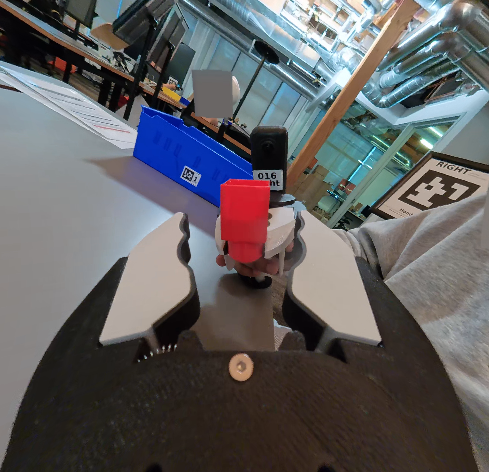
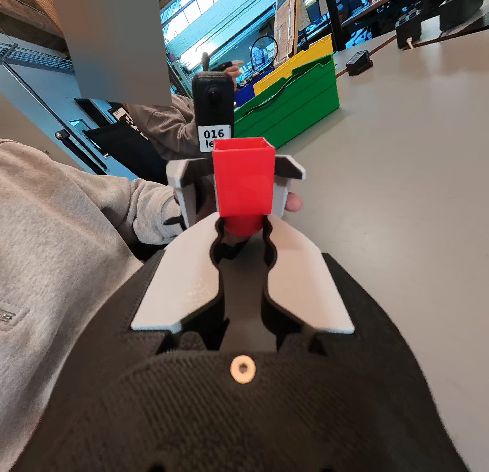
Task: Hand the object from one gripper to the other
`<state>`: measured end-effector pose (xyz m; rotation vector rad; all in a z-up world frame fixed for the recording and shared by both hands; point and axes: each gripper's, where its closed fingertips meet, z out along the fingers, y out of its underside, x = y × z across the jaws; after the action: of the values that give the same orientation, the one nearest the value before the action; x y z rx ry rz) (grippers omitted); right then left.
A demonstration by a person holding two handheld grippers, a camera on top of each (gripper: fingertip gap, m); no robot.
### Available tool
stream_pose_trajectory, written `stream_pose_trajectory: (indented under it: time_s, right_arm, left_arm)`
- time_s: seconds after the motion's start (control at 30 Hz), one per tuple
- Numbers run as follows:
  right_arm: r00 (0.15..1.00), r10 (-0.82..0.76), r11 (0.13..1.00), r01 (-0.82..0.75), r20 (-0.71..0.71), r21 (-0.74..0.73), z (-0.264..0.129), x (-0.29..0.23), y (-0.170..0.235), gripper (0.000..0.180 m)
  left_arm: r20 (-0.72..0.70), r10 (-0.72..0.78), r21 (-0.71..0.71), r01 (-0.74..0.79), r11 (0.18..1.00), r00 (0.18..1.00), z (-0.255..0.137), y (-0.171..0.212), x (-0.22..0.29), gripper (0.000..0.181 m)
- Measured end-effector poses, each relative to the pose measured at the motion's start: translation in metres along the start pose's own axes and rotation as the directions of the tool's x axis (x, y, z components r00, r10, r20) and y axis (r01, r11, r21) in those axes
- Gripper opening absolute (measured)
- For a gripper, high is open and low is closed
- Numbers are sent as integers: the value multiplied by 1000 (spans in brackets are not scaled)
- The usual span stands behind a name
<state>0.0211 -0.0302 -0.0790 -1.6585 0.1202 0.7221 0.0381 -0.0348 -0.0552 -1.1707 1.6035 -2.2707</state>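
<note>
- The table (image 2: 397, 194) under your hands is pale grey; it fills the right side of the right wrist view and the left side of the left wrist view
- Your grey sleeve (image 1: 423, 274) comes in from the right in the left wrist view, and grey fabric covers the left of the right wrist view
- A blue bin (image 1: 185, 157) stands on the table beyond the grippers in the left wrist view, with a small square marker on its near wall; papers (image 1: 68, 107) lie flat just left of it
- A green bin (image 2: 291, 112) stands on the table in the right wrist view, with a yellow bin (image 2: 299, 64) right behind it
- A framed marker board (image 1: 436, 191) leans at the right edge of the left wrist view
- Your left gripper (image 1: 242, 236) has its fingers (image 1: 148, 274) spread wide with nothing between them; in the right wrist view it sits just behind the cup, its tips showing on either side of it
- Your right gripper (image 2: 243, 226) has its fingers (image 2: 185, 274) drawn in on the round base of the cup, the tips pressing it from both sides
- The red cup (image 2: 243, 178) is upright in the air above the table, its square open mouth up and its narrower round base in your right gripper; in the left wrist view the cup (image 1: 244, 213) sits ahead of the gap between your left fingers, not touching them
- A black camera (image 1: 268, 154) with a white label rises just behind the cup in each view
</note>
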Motion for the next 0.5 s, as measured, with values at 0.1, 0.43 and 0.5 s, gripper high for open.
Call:
stream_pose_trajectory:
  time_s: [0.1, 0.43, 0.5]
  right_arm:
    - [1000, 5, 1000, -5, 2, -8, 1, 0, 1, 29]
    - [999, -33, 997, 32, -12, -77, 7, -3, 11, 29]
    - [999, -40, 995, 39, -13, -89, 8, -3, 12, 29]
  left_arm:
    - [-3, 6, 24, -6, 1000, 1000, -3, -6, 0, 76]
    - [-21, 62, -16, -62, 998, 998, -3, -3, 6, 59]
    - [-22, 79, -25, -79, 997, 997, -2, -2, 7, 53]
